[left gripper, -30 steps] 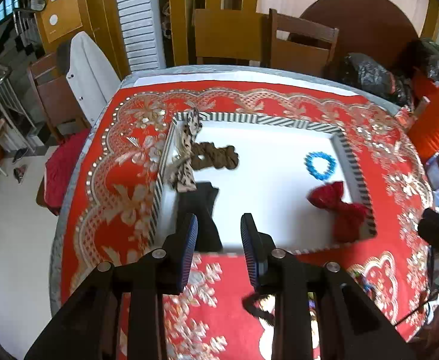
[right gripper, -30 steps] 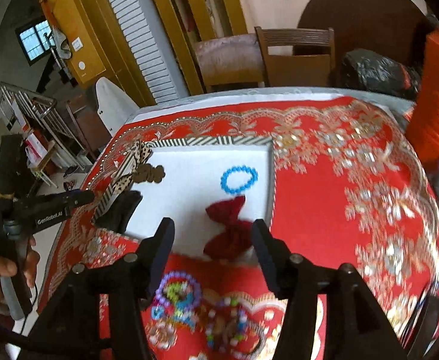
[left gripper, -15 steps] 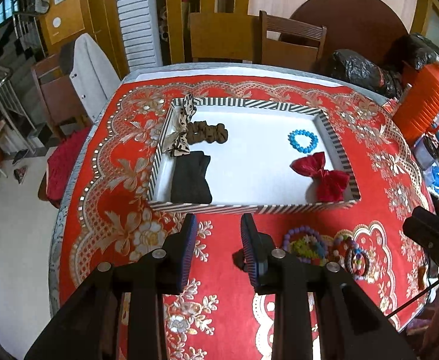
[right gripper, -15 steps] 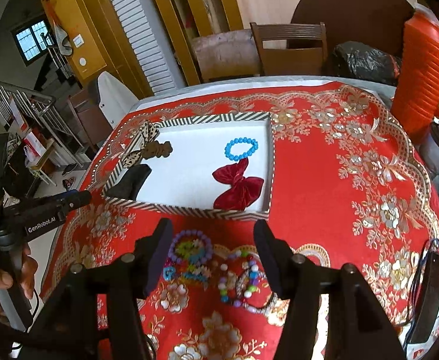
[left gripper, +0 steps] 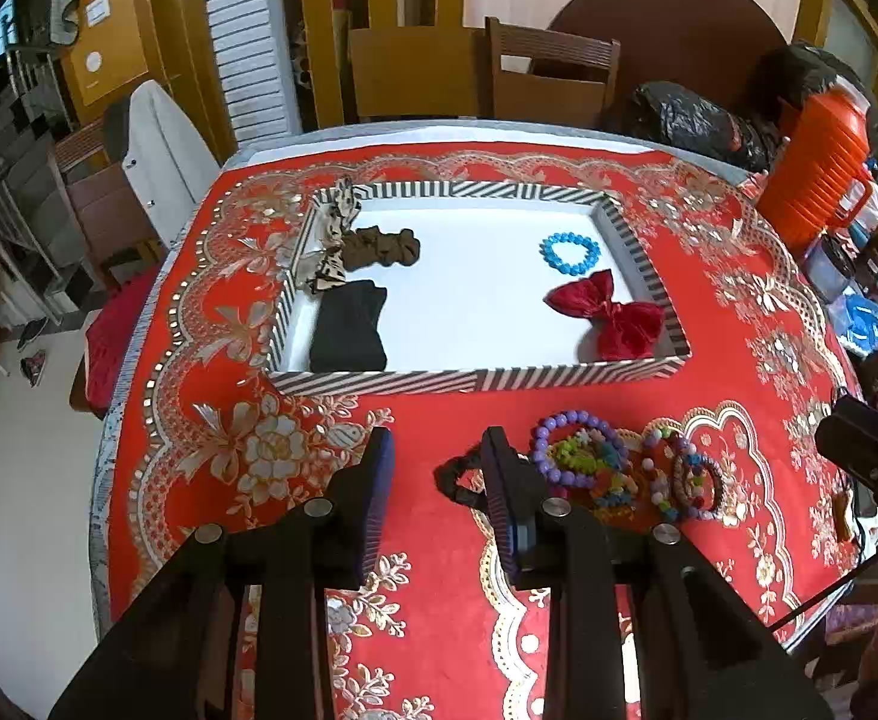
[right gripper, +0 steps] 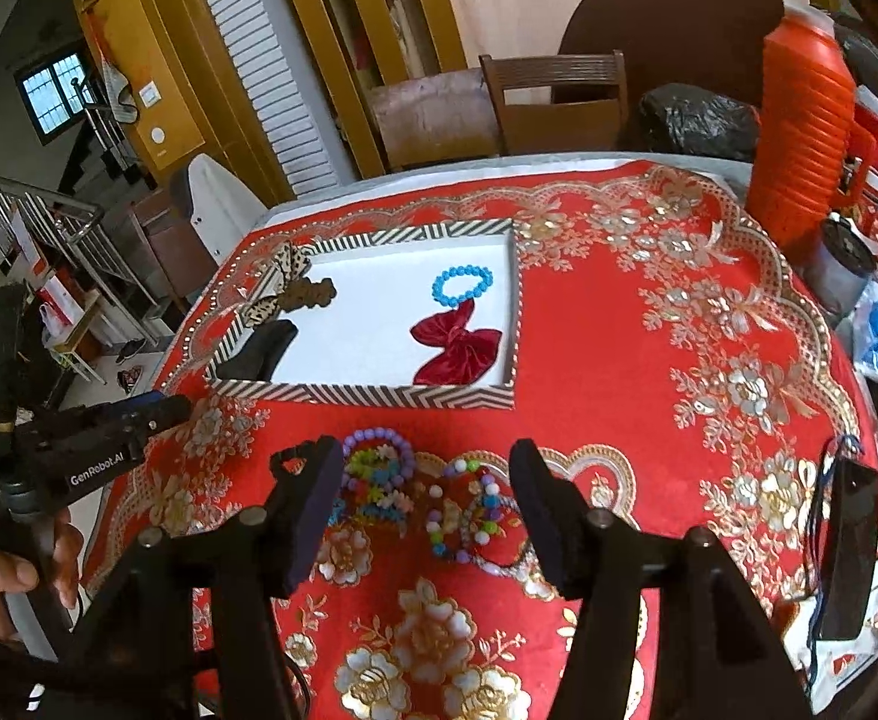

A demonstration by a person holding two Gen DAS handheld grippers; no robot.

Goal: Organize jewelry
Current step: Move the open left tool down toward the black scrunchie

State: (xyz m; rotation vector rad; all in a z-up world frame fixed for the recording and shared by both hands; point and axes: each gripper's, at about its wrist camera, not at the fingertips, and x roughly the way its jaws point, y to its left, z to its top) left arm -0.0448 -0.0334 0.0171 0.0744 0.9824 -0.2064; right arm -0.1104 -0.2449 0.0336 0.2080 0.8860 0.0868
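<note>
Jewelry: a cluster of beaded bracelets (right gripper: 421,492) lies on the red patterned cloth (right gripper: 649,372) covering the surface, just in front of the striped tray (right gripper: 367,394) and outside it. A purple beaded ring (left gripper: 577,450) sits at the left of the cluster, with multicoloured strands (left gripper: 685,474) to its right. A small black band (left gripper: 457,474) lies on the cloth beside the purple ring.

Inside the tray, on its white floor: a blue beaded bracelet (left gripper: 570,252) and a red velvet bow (left gripper: 610,315) toward the right side; a brown scrunchie (left gripper: 379,247), a leopard-print bow (left gripper: 331,252) draped at the left wall, and a folded black item (left gripper: 349,327) toward the left.

Left tool (left gripper: 436,486): jaws parted, nothing between them, above bare cloth to the left of the cluster. One finger (left gripper: 499,480) partly covers the black band in view; contact cannot be confirmed.

Right tool (right gripper: 427,498): jaws set wide, nothing gripped, framing the bracelet cluster in its own view. Whether it touches the beads cannot be told.

A hand (right gripper: 1,576) holds the left tool's handle at the left edge of the right-wrist view. An orange ribbed container (right gripper: 799,120) stands at the far right of the surface.
</note>
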